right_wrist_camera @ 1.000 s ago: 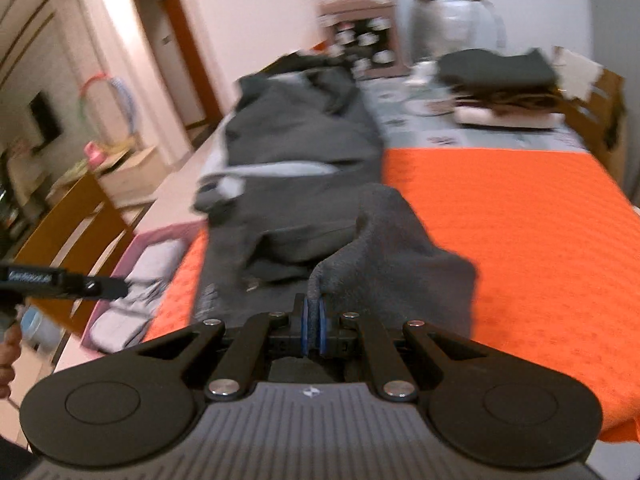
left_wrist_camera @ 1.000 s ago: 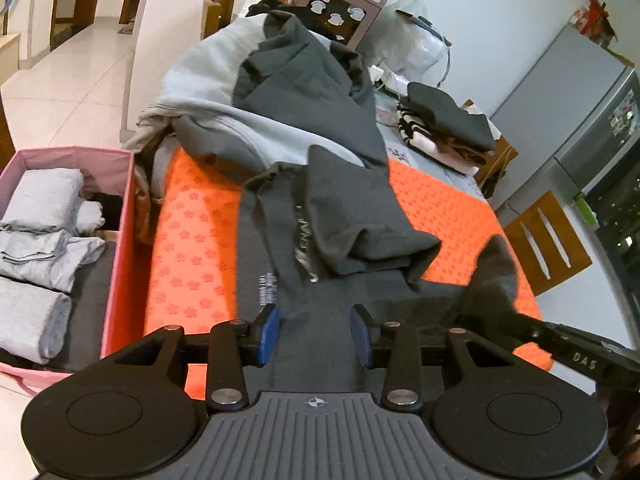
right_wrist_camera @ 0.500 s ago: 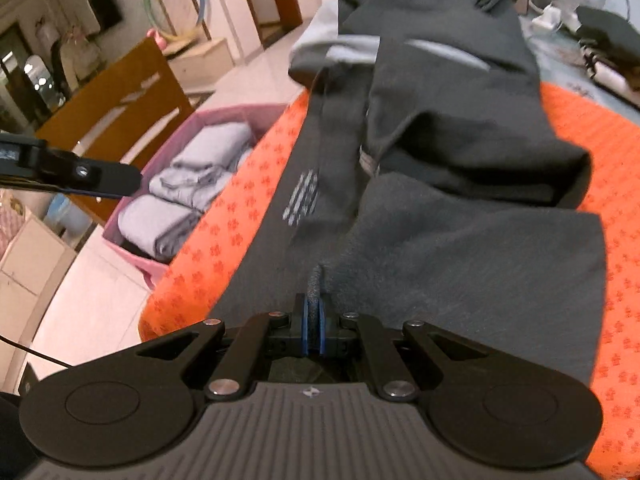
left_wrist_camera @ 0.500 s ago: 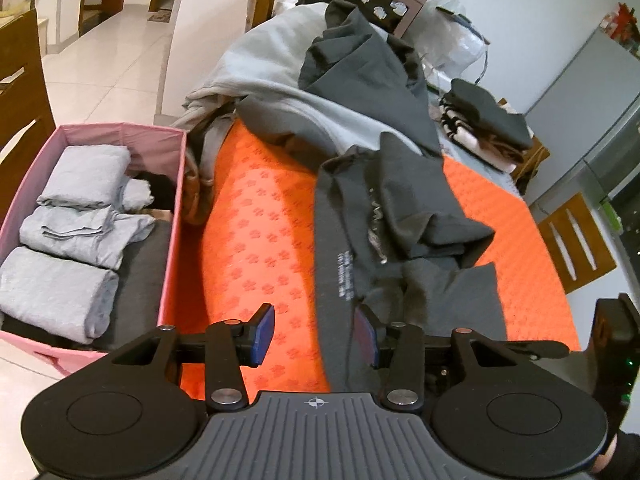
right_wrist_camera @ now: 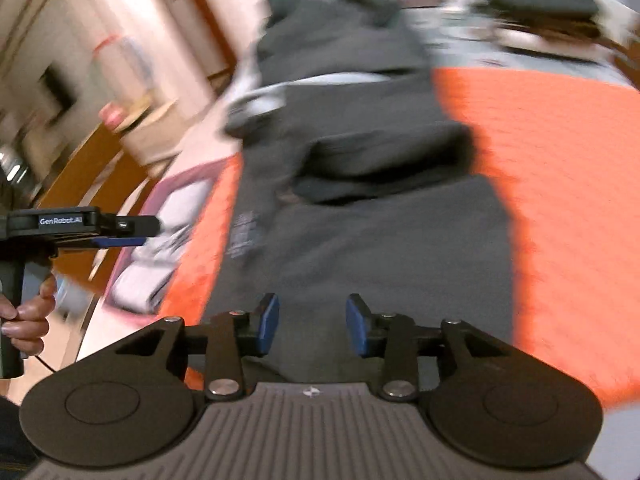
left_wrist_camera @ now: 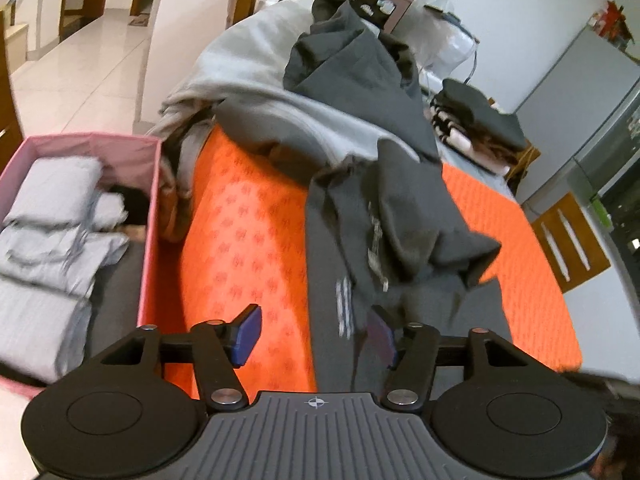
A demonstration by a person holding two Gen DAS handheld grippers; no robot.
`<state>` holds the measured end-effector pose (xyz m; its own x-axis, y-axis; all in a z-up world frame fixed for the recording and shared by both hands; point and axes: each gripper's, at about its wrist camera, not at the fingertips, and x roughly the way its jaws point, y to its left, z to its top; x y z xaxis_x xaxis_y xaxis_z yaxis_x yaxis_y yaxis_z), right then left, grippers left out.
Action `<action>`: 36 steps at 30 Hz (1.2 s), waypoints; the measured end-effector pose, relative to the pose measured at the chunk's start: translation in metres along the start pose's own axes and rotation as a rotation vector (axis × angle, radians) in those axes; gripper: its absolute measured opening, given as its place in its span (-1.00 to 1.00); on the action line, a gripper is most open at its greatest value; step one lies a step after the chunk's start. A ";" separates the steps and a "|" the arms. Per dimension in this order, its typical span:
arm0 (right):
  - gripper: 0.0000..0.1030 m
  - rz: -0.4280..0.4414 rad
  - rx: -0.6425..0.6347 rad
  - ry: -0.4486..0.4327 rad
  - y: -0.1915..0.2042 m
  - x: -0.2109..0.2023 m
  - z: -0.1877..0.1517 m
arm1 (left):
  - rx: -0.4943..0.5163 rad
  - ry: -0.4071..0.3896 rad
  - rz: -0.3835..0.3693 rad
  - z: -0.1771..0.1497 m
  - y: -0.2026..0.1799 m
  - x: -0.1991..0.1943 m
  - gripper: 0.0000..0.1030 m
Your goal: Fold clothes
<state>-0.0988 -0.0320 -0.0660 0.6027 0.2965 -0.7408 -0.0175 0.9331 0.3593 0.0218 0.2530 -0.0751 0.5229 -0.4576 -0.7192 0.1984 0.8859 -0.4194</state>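
1. On the orange mat [left_wrist_camera: 248, 216] lies the dark garment [left_wrist_camera: 404, 256], its long axis running from the near table edge away toward the laundry heap [left_wrist_camera: 280, 92] at the far end. The near half lies flat; the far half is bunched into a thick fold.

2. Right gripper [right_wrist_camera: 313, 322]: its jaws have just been opening, and they now stand about half apart with nothing pinched. The flat near cloth lies straight ahead of and below them, so this hand is centred on the garment's near hem.

3. Left gripper [left_wrist_camera: 316, 332]: its jaws have also just been opening and stand wide, empty. The garment's left edge runs between the fingers; the left pad [left_wrist_camera: 246, 334] is over bare mat, and the right pad sits against dark cloth. Whether it touches, I cannot tell through the blur.

4. Judged from this, the next grasp turns on that left edge: the left hand is nearer it, the right hand nearer the middle and right side of the hem.

5. The left view alone shows the pink bin [left_wrist_camera: 148, 184] of folded grey pieces, just beside the mat's left side, and the printed lettering along the garment. The right view alone shows the left tool from the side with the hand [right_wrist_camera: 26, 314] on its handle, clear of the table.
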 end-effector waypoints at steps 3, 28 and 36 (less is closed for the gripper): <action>0.08 -0.073 0.096 -0.034 -0.025 -0.021 -0.014 | 0.015 -0.016 -0.025 0.022 -0.001 0.017 0.34; -0.17 -0.033 0.883 -0.120 -0.122 0.005 -0.101 | -0.024 0.159 -0.106 0.099 -0.031 0.158 0.56; -0.84 0.019 0.855 -0.130 -0.124 -0.012 -0.081 | -0.064 0.101 -0.139 0.086 -0.043 0.138 -0.61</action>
<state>-0.1685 -0.1350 -0.1476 0.6957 0.2366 -0.6783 0.5459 0.4396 0.7132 0.1570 0.1588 -0.1085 0.4071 -0.5839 -0.7024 0.2082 0.8081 -0.5511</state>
